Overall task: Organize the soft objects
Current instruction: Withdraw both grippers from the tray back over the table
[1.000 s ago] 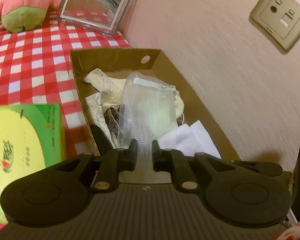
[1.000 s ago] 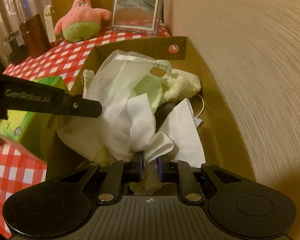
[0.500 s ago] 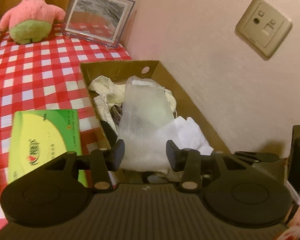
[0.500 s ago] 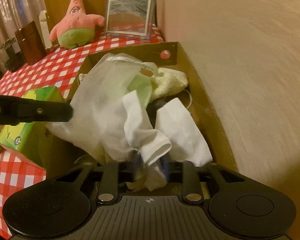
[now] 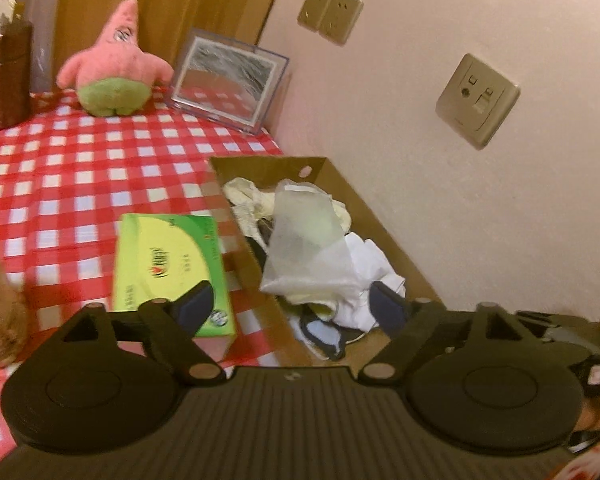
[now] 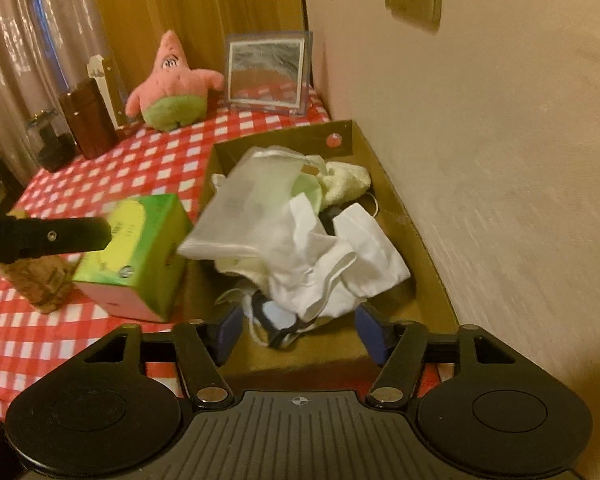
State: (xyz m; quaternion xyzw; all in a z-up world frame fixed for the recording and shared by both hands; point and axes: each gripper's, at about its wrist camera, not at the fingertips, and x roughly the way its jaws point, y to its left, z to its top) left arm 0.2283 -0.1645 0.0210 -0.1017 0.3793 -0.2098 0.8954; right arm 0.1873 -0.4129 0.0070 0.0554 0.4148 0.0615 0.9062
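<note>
Cloths point(image 6: 312, 240) lie dropped in the box point(image 6: 404, 216); both my tools, left tool point(image 5: 290, 304) and right tool point(image 6: 298, 326), are opening empty, so next I fetch the plush toy point(image 6: 172, 84) at eleven o'clock.

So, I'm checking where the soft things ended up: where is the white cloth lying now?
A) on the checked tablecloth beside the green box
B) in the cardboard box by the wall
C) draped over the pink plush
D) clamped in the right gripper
B: the white cloth lies piled in the cardboard box by the wall, and neither gripper's pads press on it.
</note>
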